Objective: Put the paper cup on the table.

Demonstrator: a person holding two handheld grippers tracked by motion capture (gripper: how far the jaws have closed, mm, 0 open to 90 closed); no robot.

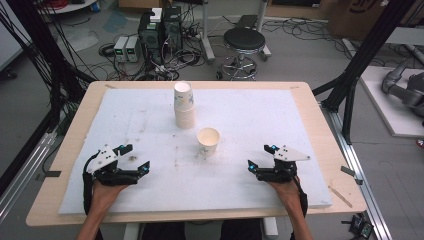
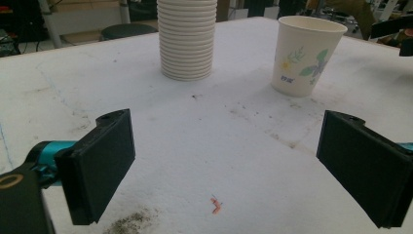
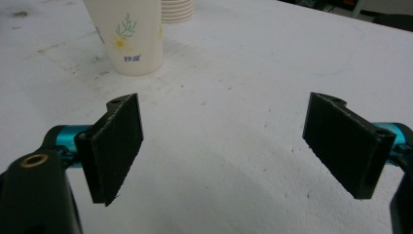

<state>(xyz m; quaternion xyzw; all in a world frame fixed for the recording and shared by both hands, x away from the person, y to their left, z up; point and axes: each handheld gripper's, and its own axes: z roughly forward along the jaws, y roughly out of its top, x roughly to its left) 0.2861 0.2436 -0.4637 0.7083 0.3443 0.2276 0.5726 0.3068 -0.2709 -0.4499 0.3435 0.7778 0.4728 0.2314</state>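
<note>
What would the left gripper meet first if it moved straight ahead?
Probably nothing at once: the left gripper aims between the stack and the cup, over bare white pad. Depth is unclear.

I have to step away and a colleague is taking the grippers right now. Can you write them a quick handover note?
Left gripper: open, holding nothing, low over the white mat at its near left.
Right gripper: open, holding nothing, at the near right.
Stack of paper cups: upright at mid-mat, toward the far edge.
Single paper cup: upright, apart from the stack, nearer the grippers.
Done: one cup stands separate.
Left: neither gripper touches a cup yet; what follows is your call.
</note>
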